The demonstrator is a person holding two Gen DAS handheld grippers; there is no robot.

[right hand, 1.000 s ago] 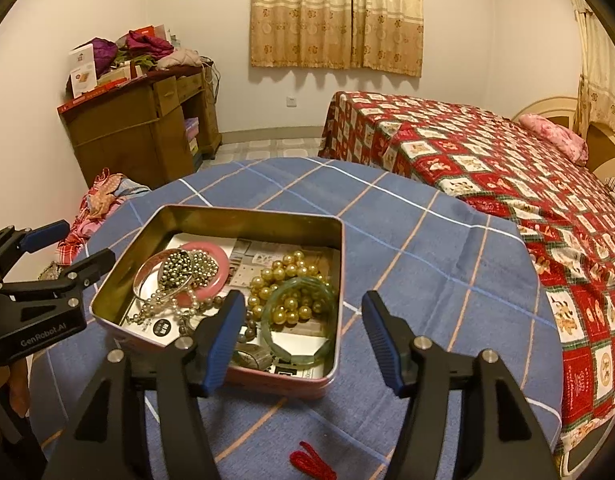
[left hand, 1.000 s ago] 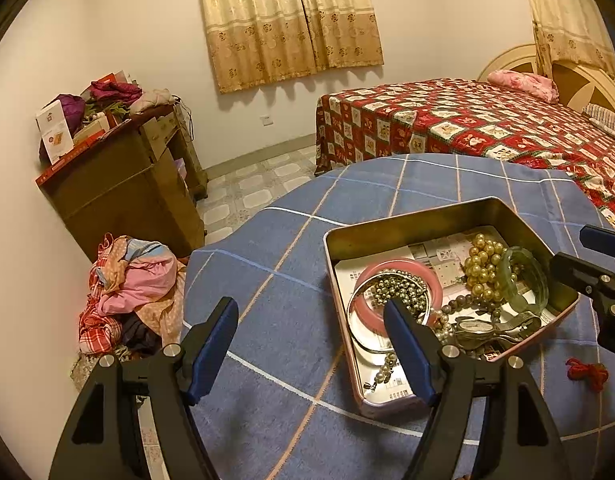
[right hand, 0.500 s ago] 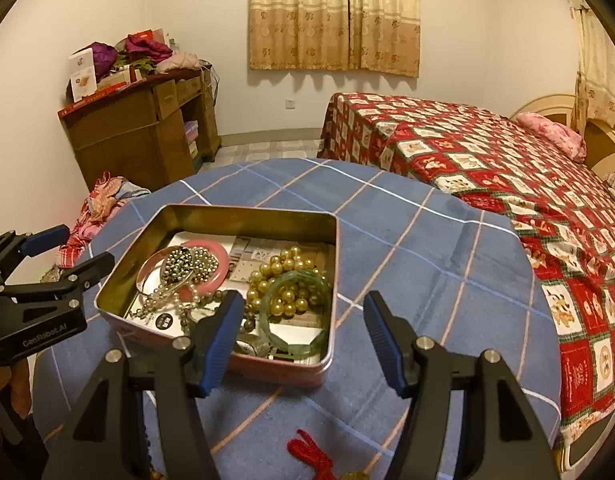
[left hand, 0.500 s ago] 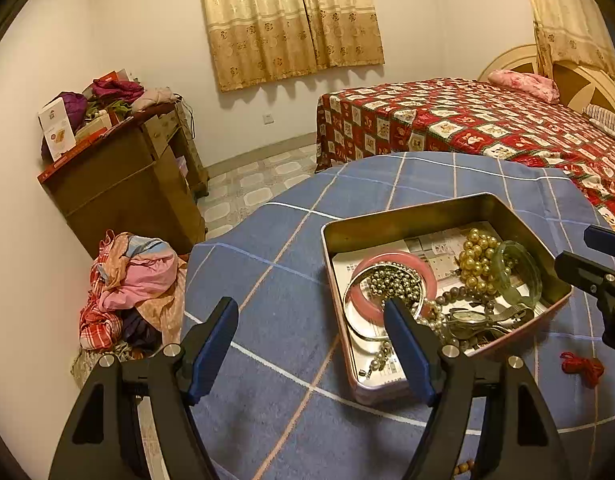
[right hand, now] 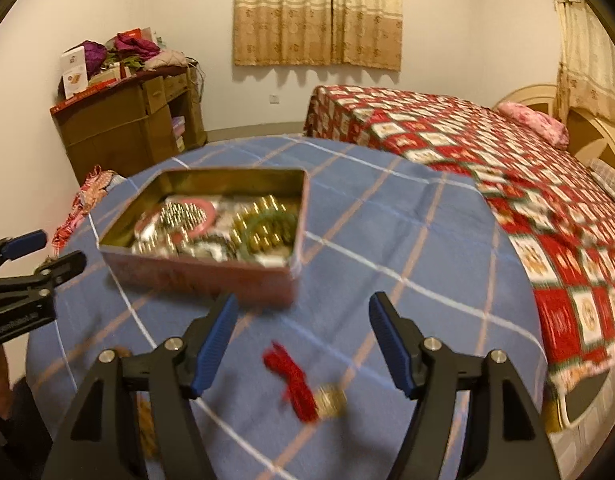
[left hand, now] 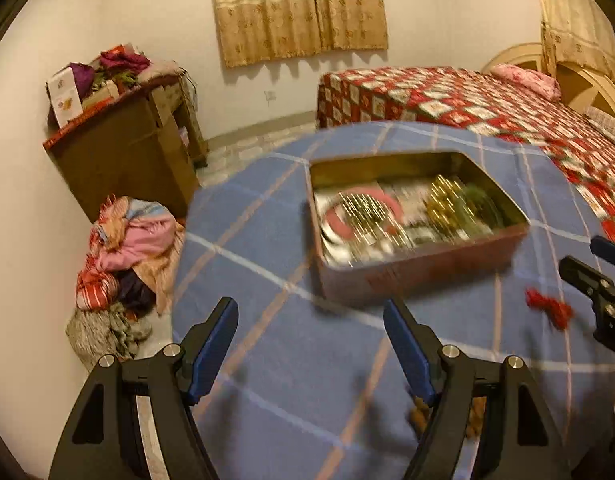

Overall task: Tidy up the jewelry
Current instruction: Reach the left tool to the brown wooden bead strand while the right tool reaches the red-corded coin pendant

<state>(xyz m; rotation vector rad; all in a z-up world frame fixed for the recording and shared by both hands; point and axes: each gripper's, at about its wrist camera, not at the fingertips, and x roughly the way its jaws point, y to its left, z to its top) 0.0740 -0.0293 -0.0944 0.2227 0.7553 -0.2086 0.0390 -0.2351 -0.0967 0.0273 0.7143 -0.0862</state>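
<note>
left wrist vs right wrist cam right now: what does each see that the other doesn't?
Only the left wrist view shows the full clothes pile on the floor and blurred brown beads behind its right finger.

Only the right wrist view shows the gold piece attached to the red tassel, between its fingers.

Both show the open tin of jewelry on the blue checked tablecloth, the tassel, the bed, the cabinet, and both grippers, left and right, open and empty.

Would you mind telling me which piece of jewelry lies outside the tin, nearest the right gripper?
The red tasselled piece with a gold bead: it alone lies on the blue cloth, just ahead of the right gripper, while the bangles and pearls sit inside the tin.
</note>
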